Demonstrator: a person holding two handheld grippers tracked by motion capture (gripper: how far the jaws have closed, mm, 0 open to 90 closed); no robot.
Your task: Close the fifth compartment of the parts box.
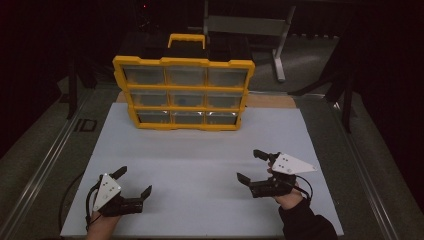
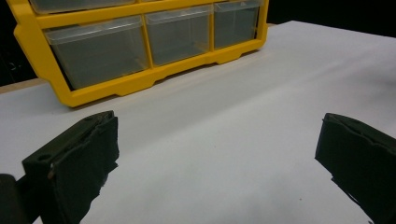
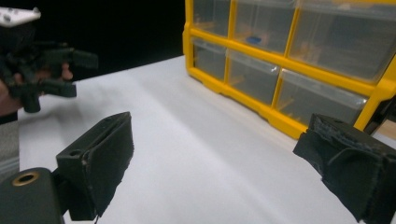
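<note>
A yellow drawer cabinet (image 1: 183, 92) with three rows of clear drawers stands upright at the back of the white board (image 1: 200, 160). One middle drawer holds something small and blue (image 3: 254, 39). My left gripper (image 1: 133, 182) rests low at the front left, open, with nothing between its jaws. My right gripper (image 1: 249, 165) is at the front right, also open and empty. In the left gripper view the left gripper (image 2: 217, 154) faces the cabinet's bottom row (image 2: 140, 79) across bare board. In the right gripper view the right gripper (image 3: 219, 163) looks at the cabinet (image 3: 280, 60) from the side, with the left gripper (image 3: 77, 73) far off.
Behind the cabinet sits a black case with a yellow handle (image 1: 186, 40). A grey metal stand (image 1: 280, 45) is on the floor farther back. A metal rail (image 1: 45, 165) runs along the table's left side. A wooden strip (image 1: 270, 100) shows past the board's far edge.
</note>
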